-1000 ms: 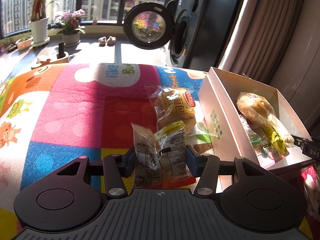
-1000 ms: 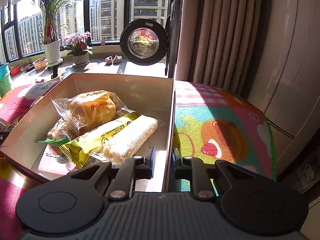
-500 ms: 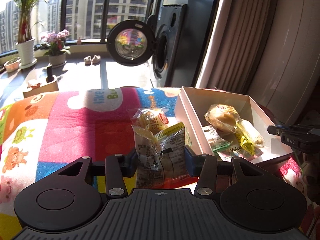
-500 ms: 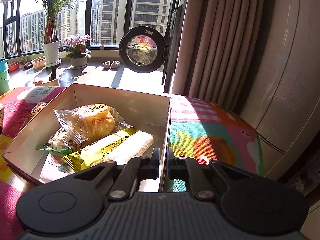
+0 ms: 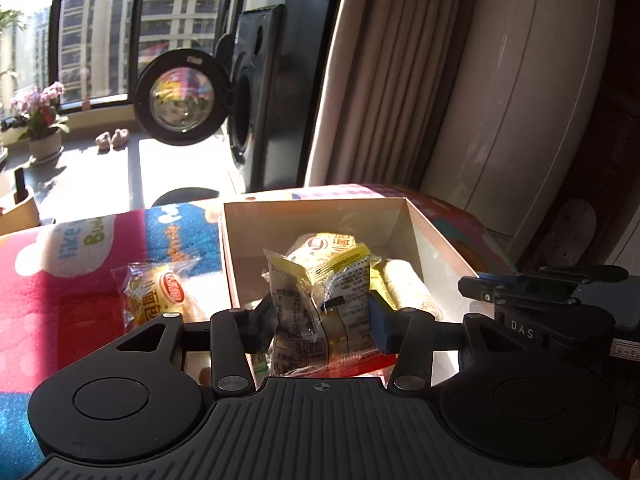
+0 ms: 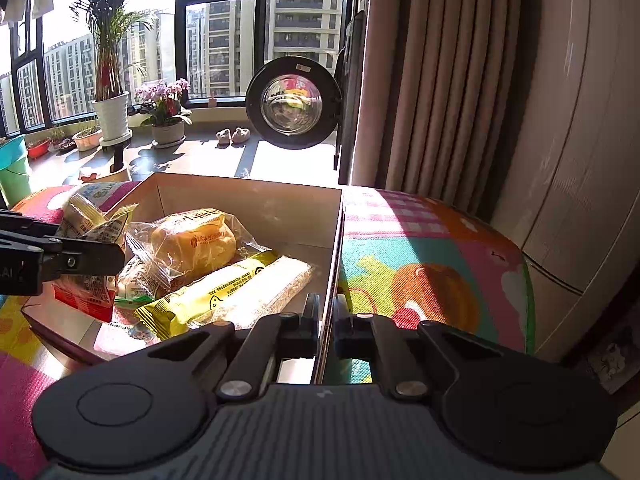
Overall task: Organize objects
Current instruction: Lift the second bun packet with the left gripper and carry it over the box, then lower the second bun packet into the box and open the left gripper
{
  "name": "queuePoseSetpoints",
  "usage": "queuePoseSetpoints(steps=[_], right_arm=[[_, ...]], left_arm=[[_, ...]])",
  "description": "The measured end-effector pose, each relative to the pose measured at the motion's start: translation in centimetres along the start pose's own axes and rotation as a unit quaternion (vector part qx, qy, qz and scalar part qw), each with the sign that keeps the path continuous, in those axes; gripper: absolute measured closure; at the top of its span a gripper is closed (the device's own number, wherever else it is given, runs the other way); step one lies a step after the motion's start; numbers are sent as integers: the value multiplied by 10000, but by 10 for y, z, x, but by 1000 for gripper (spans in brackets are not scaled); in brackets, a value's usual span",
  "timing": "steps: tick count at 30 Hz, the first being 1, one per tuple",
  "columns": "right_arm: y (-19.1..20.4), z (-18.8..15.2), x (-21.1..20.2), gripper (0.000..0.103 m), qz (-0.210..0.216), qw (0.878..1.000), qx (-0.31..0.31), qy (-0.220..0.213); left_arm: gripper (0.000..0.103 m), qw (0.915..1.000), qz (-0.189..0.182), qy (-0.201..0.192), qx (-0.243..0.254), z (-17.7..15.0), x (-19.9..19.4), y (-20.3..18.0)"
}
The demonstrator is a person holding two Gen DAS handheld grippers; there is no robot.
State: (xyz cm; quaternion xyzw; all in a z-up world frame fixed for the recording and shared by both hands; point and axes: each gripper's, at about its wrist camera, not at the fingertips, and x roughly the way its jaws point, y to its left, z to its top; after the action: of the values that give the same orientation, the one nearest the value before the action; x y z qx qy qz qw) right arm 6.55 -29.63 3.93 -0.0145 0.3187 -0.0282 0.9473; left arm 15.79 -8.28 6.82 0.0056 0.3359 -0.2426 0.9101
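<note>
A colourful play mat point(image 5: 80, 288) is covering the surface, and an open cardboard box point(image 6: 256, 204) is sitting on it, holding wrapped bread point(image 6: 192, 242) and a yellow snack bar point(image 6: 224, 294). The right tool point(image 6: 326, 326) is pinching the box's right wall. The left tool point(image 5: 320, 318) is gripping a printed snack packet point(image 5: 316, 304) above the box's near left end. Another bun packet point(image 5: 168, 292) is lying on the mat, just left of the box.

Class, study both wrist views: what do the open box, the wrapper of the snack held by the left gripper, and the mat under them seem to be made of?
Box: likely thin cardboard, matte pale; flat thin walls, folded corners.
Snack wrapper in the left gripper: clear glossy plastic film; crinkles, glints, printed text.
Mat: probably foam or woven plastic, colourful print, fine textured surface.
The right gripper pinches the box wall.
</note>
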Motion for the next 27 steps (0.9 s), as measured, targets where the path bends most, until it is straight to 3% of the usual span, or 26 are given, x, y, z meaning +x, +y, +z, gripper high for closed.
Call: queuePoseSetpoints(steps=[2, 7, 11, 15, 22, 25, 27], right_arm=[[0, 0, 0, 96, 7, 10000, -20, -5], [3, 2, 2, 95, -53, 10000, -64, 7], [4, 2, 4, 92, -72, 10000, -57, 2], [5, 2, 4, 92, -87, 9999, -78, 9], [8, 1, 2, 91, -126, 9999, -95, 15], [8, 0, 0, 91, -94, 9999, -84, 21], [8, -2, -2, 91, -82, 9999, -93, 14]], left_arm=[[52, 9994, 158, 208, 240, -6, 15, -6], [50, 9933, 278, 293, 1080, -17, 21, -19], [50, 9981, 51, 179, 590, -16, 9, -5], [51, 9990, -109, 112, 425, -12, -1, 3], [51, 9939, -551, 352, 887, -18, -5, -17], [51, 9956, -631, 107, 691, -14, -16, -12], [51, 9979, -536, -267, 249, -4, -28, 3]])
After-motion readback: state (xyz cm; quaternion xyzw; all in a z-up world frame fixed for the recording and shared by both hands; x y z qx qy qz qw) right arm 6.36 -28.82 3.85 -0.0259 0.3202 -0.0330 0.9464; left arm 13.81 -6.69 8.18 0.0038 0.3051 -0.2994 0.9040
